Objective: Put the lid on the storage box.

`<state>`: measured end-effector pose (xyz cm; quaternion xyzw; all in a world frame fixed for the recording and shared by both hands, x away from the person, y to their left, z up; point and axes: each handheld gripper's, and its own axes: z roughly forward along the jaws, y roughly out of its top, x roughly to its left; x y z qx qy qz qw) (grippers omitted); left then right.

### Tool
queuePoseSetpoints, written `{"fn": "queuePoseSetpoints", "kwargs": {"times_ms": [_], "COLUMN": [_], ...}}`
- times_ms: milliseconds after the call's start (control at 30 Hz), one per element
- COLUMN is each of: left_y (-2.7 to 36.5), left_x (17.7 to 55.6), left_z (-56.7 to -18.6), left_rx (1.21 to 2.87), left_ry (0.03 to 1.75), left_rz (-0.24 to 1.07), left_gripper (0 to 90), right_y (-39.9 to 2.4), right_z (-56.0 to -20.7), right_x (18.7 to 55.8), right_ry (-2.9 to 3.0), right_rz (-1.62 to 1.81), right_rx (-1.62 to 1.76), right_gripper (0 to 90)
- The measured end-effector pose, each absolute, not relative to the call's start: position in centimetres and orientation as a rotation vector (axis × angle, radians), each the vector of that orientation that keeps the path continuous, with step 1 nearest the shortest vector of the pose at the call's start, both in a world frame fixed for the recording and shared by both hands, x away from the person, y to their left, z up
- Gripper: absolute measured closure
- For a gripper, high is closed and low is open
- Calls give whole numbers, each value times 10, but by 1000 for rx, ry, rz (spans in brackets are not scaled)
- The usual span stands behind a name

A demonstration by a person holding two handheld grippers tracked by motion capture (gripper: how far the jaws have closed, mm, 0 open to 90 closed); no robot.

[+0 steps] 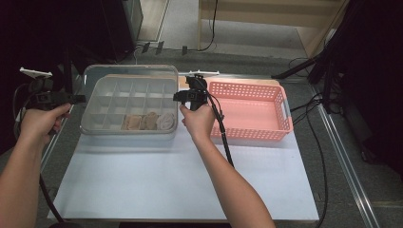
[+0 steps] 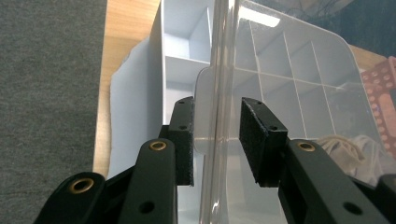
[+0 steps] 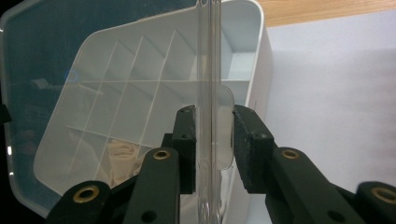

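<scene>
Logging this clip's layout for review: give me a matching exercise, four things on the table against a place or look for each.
Things:
1. clear lid
2. basket
3. rolled cloths
4. white sheet

Place or look:
A. in the near compartments of the box
B. pink, to the right of the box
C. spread flat beneath box and basket
D. see-through, over the box

Pairs: 1-D, 2-B, 3-A, 4-C

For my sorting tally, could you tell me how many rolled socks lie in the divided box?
3, side by side in the near row: left sock, middle sock, right sock. The clear lid's glare may hide more.
</scene>
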<state>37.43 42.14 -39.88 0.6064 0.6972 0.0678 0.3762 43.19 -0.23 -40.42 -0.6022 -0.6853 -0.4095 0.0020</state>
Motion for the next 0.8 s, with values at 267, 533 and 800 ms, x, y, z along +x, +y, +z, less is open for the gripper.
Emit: {"fn": "queuePoseSetpoints", "kwargs": {"times_ms": [267, 533, 800], "left_y": [422, 420, 423], "left_x": [385, 394, 399], "left_z": [-392, -398, -403], "left_rx": [1589, 1605, 1605], "left_ry": [1806, 1834, 1849], "left_rz": [186, 166, 151], "left_gripper": [670, 664, 661], "right_y": [1, 4, 8], "right_z": [-406, -411, -416], "right_x": [438, 446, 451], "right_ry": [-2146, -2154, -2149], "right_rz": [-1260, -1216, -1196], "right_rx": [-1894, -1916, -1922], "right_gripper": [726, 719, 711]}}
